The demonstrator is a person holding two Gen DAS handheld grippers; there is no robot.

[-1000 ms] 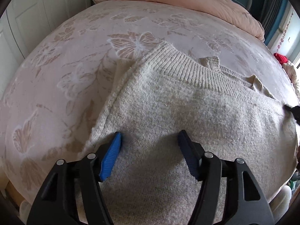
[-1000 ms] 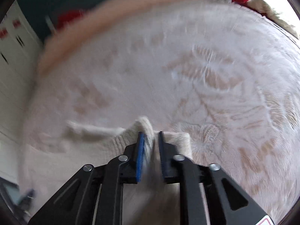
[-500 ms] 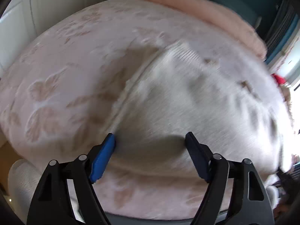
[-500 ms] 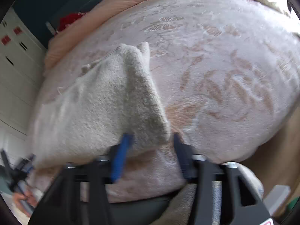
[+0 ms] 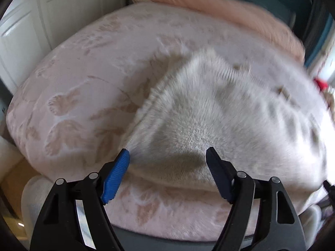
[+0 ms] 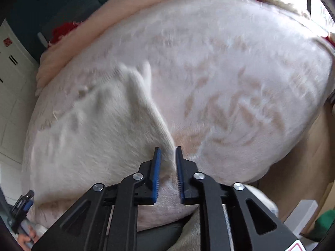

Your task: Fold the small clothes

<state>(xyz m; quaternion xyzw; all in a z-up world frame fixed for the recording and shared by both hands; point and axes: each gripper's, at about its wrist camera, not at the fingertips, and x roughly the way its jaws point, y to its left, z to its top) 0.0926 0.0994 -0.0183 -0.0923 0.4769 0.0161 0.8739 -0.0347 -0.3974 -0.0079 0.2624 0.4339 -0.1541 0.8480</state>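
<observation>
A cream knitted sweater lies folded on the pink butterfly-patterned bedspread. My left gripper is open and empty, just in front of the sweater's near left corner. In the right wrist view the sweater lies to the left, and its near right corner sits between the fingers of my right gripper. The jaws there stand narrowly apart around that corner. Both views are blurred by motion.
A peach blanket lies along the far side of the bed. White cabinet doors stand to the left. The left gripper shows in the right wrist view at lower left. The bed's near edge drops to wooden floor.
Both grippers have pulled back toward the bed's near edge. The right gripper let go of the sweater, opened, then narrowed again at its near right corner. The left gripper stays open.
</observation>
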